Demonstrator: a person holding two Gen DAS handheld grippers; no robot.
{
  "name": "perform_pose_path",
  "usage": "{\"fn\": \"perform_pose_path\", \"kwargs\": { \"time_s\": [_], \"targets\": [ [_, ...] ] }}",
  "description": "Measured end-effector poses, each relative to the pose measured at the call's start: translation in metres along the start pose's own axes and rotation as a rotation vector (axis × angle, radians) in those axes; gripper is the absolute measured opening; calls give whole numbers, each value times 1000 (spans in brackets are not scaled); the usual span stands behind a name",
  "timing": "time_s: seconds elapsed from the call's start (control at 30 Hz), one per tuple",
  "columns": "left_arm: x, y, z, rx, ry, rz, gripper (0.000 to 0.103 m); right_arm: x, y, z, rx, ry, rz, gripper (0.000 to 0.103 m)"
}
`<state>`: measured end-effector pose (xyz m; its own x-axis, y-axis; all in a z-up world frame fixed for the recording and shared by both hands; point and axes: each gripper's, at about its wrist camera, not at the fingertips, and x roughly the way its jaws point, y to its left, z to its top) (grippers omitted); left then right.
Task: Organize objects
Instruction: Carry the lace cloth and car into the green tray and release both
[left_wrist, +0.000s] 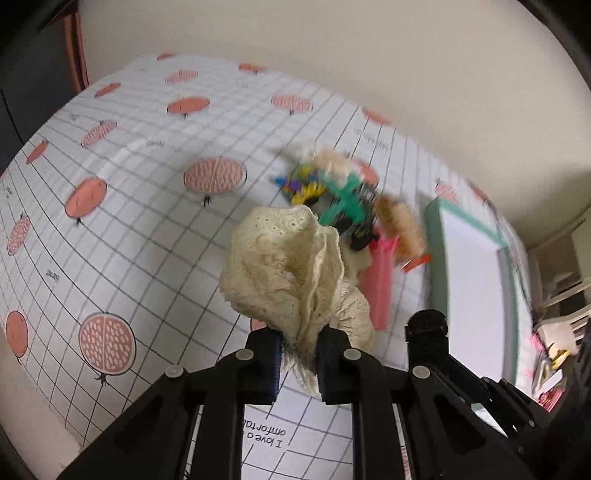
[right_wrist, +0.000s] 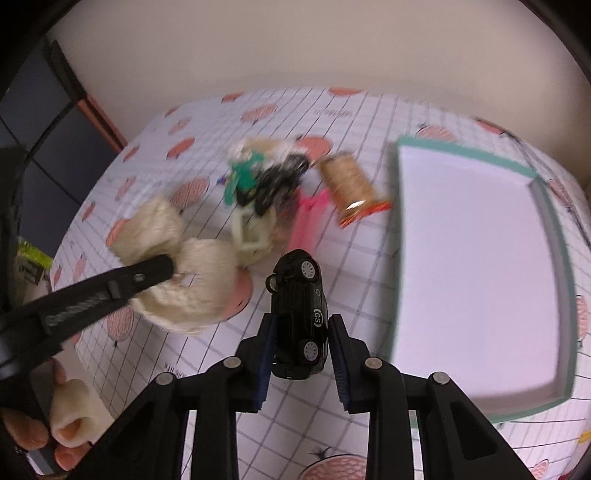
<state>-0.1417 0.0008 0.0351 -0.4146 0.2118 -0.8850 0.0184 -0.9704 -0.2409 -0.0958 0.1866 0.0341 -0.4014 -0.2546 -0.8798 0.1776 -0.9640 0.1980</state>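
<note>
Left gripper (left_wrist: 298, 363) clamped on cream lace cloth (left_wrist: 286, 266); right gripper (right_wrist: 301, 363) pinching black toy car (right_wrist: 300, 317) beside tray (right_wrist: 554, 236).

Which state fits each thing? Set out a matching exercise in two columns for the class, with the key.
Things:
1. cream lace cloth
2. black toy car
3. thread spool
4. teal-rimmed box

States:
a. lying on its side on the tablecloth
b. between the right claw's fingers
c. open, nothing visible inside
d. pinched in the left claw

Pairs: 1-d, 2-b, 3-a, 4-c
</note>
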Motion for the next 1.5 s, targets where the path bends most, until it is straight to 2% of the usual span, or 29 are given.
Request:
{"fn": "perform_pose_path", "kwargs": {
  "time_s": [0.07,0.2,0.33,0.43,0.57,0.67,0.9,1.1,1.5],
  "targets": [
    [-14,-3,3,-3,-38,-19,16,-9,-10,3,23,-28,-3,30],
    [-16,-9,15,-17,-68,-74,16,-28,-31,17,60,-77,-25,30],
    [-30,-36,19,-3,-72,-140,16,-47,-53,33,90,-133,-69,30],
    [-35,-62,26,23,-87,-178,16,-57,-73,46,130,-169,-67,30],
    [-36,-95,37,68,-111,-219,16,-63,-98,61,143,-200,-134,30],
    [-23,-116,40,93,-98,-243,16,-58,-121,69,185,-206,-133,30],
    [16,-159,44,167,-73,-242,16,-37,-167,77,255,-188,-162,30],
    [51,-181,44,191,-46,-273,16,-16,-200,82,317,-166,-166,30],
    [107,-208,35,235,-5,-261,16,32,-210,95,254,-105,-207,31]
  ]
}}
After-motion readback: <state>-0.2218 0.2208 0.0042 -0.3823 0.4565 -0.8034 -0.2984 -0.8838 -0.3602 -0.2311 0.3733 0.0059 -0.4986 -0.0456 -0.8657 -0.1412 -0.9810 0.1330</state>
